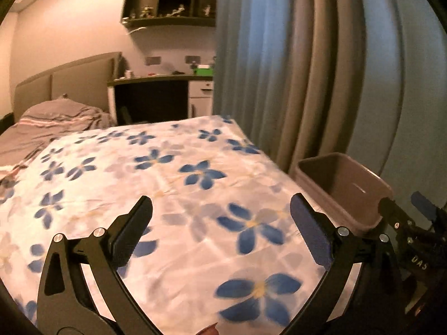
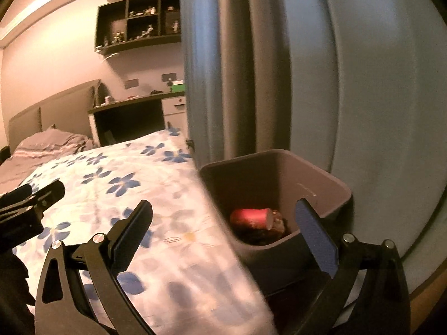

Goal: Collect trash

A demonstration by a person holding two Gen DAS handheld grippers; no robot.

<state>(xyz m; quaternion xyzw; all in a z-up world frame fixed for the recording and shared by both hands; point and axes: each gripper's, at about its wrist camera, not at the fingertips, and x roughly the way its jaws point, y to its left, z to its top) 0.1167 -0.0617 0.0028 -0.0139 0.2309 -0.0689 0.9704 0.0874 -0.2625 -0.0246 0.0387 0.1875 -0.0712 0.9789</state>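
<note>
My left gripper (image 1: 220,223) is open and empty above a bed with a white sheet printed with blue flowers (image 1: 173,173). A grey-brown bin (image 1: 338,178) stands beside the bed at the right, by the curtain. In the right wrist view my right gripper (image 2: 223,223) is open and empty, with its right finger (image 2: 315,231) over the bin (image 2: 265,178). Inside the bin lies a red cup (image 2: 251,217) on its side with dark trash (image 2: 279,223) next to it. Each gripper shows in the other's view: the right gripper (image 1: 402,205) and the left gripper (image 2: 42,192).
Blue-grey curtains (image 1: 307,69) hang close behind the bin. A rumpled striped blanket (image 1: 56,120) lies at the head of the bed by the headboard. A desk (image 1: 156,83) and a wall shelf (image 1: 170,0) stand far back. A small reddish scrap (image 1: 209,330) peeks in at the bottom edge.
</note>
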